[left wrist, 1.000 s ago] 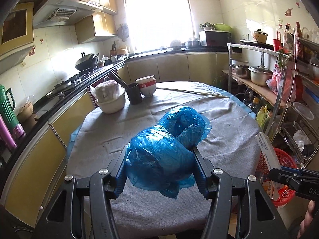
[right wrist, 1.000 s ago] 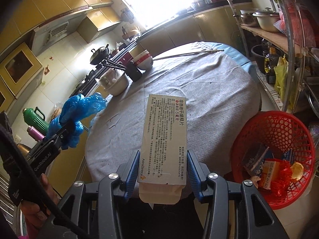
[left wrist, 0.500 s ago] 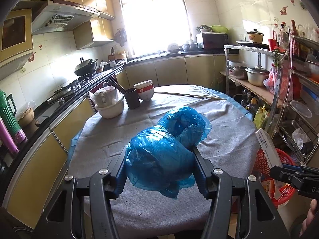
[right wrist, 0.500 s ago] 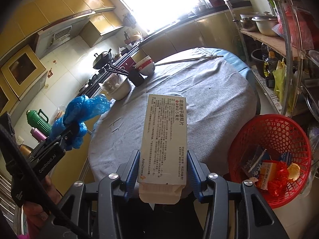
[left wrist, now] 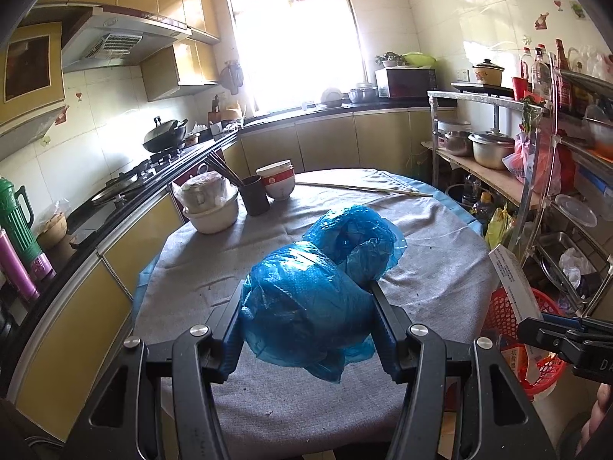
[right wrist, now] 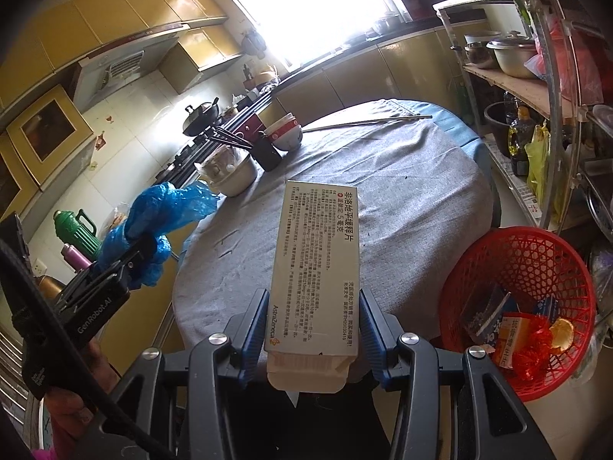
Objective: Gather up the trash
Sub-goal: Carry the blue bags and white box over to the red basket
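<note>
My left gripper (left wrist: 308,299): jaws clamped on a crumpled blue plastic bag (left wrist: 318,280), held above the grey-clothed desk (left wrist: 214,268). My right gripper (right wrist: 312,318): jaws gripping a medicine box (right wrist: 318,264) upright, near the red trash basket (right wrist: 536,253) on the floor beside the desk.

Sunlit tiled kitchen, bright window (left wrist: 291,34), yellow cabinets (left wrist: 325,142) (glossy), grey-clothed round table (left wrist: 214,264).
</note>
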Motion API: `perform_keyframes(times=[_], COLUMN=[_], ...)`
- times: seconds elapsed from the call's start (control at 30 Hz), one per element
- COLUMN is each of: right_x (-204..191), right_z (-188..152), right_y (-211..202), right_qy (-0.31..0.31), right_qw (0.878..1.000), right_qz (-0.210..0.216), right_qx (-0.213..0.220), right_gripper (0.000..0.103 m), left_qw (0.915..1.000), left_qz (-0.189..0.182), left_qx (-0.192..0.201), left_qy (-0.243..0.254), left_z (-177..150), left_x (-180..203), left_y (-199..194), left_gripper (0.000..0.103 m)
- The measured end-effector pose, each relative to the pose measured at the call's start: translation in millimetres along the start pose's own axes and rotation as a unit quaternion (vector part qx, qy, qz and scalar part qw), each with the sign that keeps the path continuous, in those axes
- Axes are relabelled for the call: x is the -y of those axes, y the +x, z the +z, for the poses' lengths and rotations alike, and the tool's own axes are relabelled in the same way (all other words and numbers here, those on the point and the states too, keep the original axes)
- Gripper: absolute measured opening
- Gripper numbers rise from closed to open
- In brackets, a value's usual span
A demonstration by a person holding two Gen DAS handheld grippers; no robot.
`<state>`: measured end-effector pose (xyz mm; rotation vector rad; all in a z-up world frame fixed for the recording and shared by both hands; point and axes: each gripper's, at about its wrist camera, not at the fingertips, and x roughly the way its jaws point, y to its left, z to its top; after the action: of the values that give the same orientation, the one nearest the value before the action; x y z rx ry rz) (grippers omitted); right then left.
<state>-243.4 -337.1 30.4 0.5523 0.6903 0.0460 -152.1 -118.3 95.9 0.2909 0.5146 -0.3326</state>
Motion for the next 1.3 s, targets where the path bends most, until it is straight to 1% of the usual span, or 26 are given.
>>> perform_keyframes(times=[0.6,1.07,1.3], right_x=[5.9,16.7,30.5], right_z=[-1.1,-3.3,-7.6], right_y=[-17.3,-41.3,-51.9], right_qy=[0.004,0.013,0.029], right_qw=[1.000,0.999,0.999], right_qz=[0.002,0.000,-0.002], right_qx=[0.019,0.036,0.043], right_gripper=[0.049,0.049,0.049], left_qw=[0.9997,0.9985,0.9973], left_qz=[-0.007,-0.012,-0.019], left_qx=[0.008,0.021,0.020], left_qy=[0.023,0.049,0.068], left_z=[6.1,12.5,11.6], left_x=[18.0,43.1,59.0], left_y=[-8.8,-19.6,-19.0], left_gripper=[0.060,0.060,0.060])
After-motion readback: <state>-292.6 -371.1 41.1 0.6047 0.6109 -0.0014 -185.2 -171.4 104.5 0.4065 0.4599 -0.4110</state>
